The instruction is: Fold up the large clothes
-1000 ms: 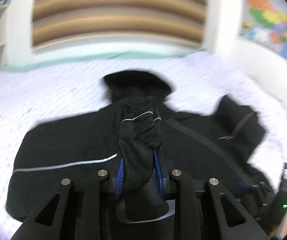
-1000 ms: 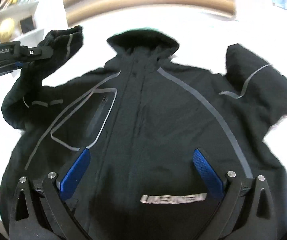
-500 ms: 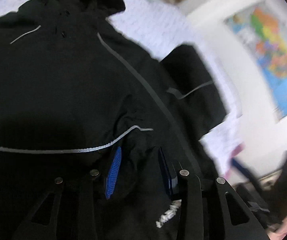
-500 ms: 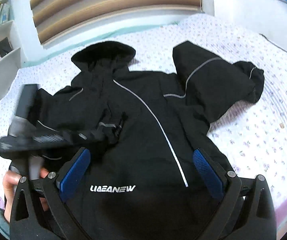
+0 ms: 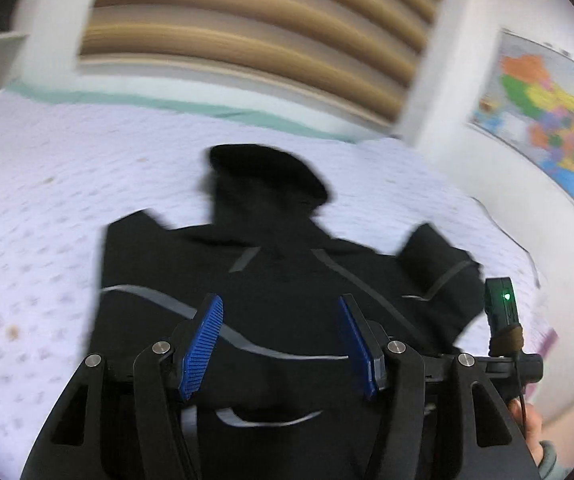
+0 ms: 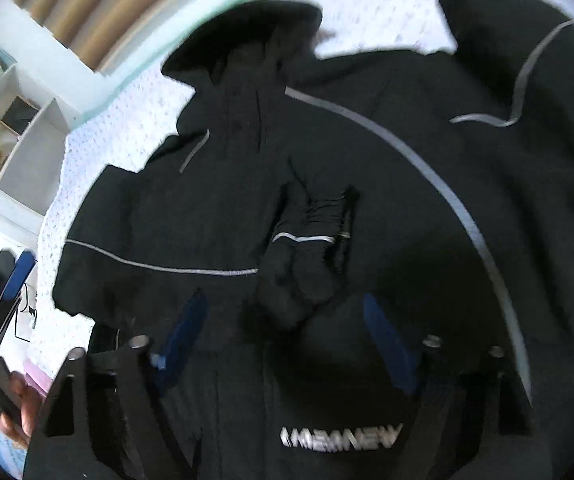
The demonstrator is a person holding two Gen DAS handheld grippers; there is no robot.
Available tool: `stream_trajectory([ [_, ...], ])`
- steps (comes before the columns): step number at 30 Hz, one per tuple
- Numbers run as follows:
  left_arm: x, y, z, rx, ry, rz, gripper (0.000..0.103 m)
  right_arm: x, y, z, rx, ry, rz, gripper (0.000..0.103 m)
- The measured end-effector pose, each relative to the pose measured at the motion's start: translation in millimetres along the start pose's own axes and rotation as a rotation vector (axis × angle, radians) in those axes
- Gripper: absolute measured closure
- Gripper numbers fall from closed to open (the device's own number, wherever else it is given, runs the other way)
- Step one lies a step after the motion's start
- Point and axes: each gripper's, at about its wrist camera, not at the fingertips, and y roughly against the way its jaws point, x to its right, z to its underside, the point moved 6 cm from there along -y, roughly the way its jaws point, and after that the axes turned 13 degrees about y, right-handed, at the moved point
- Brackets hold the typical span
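Both my grippers gape over the black jacket (image 6: 367,208).

My left gripper (image 5: 281,340) and right gripper (image 6: 287,340) grasp nothing; beyond them 1 sleeve (image 6: 191,256) lies folded across the jacket's chest, hood (image 5: 267,172) farthest on the dotted bedsheet (image 5: 55,200).
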Motion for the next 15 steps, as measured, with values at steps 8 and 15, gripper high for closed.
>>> stream_trajectory([
  [8,-61,-12,1,0.029,0.071,-0.189,0.043,-10,-26,-8,0.006,0.091,0.123,0.058],
  [15,-34,-43,4,0.001,0.029,-0.211,0.043,11,52,-36,0.184,0.150,0.260,0.060],
])
